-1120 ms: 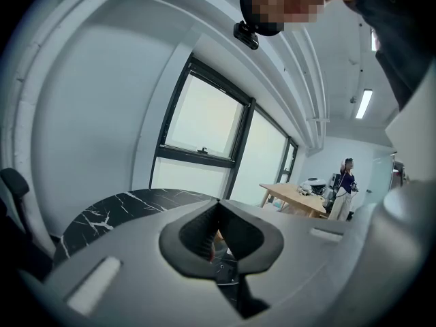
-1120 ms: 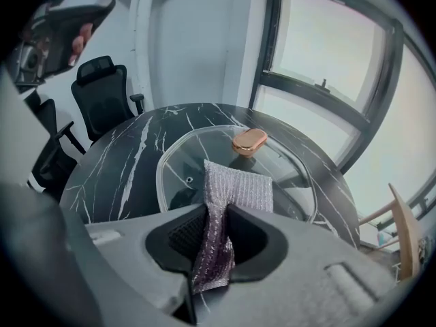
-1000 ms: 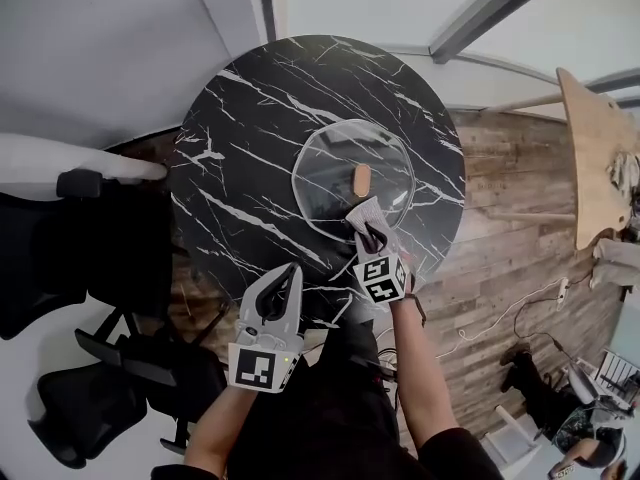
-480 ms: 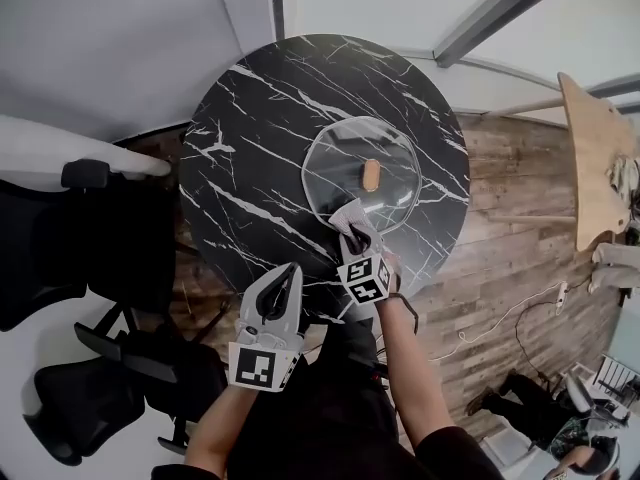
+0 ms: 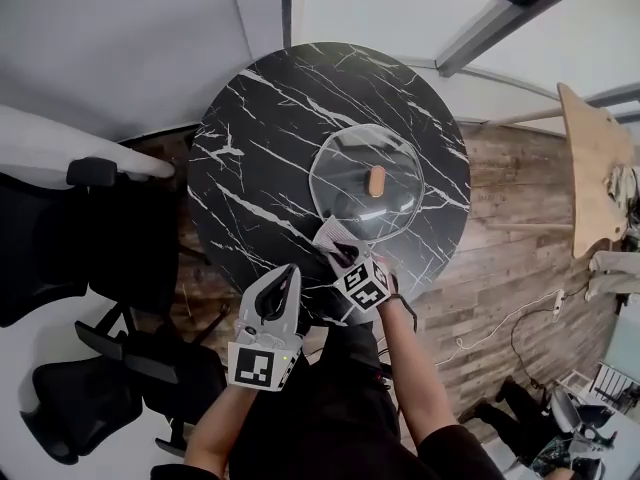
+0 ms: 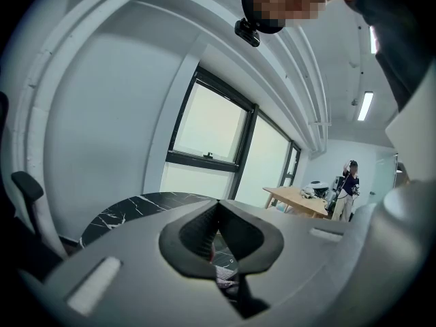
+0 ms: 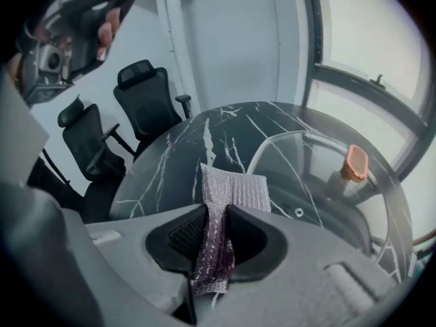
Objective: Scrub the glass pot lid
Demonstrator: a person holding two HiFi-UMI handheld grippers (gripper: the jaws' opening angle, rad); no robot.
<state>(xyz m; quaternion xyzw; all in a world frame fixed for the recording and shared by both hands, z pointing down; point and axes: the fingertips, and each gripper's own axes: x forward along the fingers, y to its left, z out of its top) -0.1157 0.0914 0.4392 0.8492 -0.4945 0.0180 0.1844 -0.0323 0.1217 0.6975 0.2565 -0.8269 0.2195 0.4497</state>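
- Since a second ago, in the head view, the right gripper (image 5: 340, 251) has drawn back toward the person. Its scrub pad (image 5: 330, 235) has slid from beside the knob (image 5: 377, 180) to the near rim of the glass lid (image 5: 367, 183).
- Head view: the lid lies flat, knob up, on the round marble table (image 5: 270, 128), toward its right half. The left gripper (image 5: 281, 280) hangs off the near edge, well apart from the lid. Bare tabletop opens to the left and far side, and black chairs (image 5: 60, 238) stand beyond the table's left edge.
- Left gripper view: the left gripper (image 6: 216, 234) has its jaws together with nothing between them. It points over the table (image 6: 136, 206) toward a window (image 6: 211, 131).
- Right gripper view: the right gripper (image 7: 216, 234) is clamped on the soft woven pad (image 7: 231, 193), which stands up out of the jaws. The pad sits just left of the lid's rim (image 7: 327, 176), and I cannot tell whether they touch.
- Glass will likely be stiff, slick and breakable, and free to skate on polished marble. The knob (image 7: 355, 162) looks the safest place to pin it, which would suit the idle left gripper.
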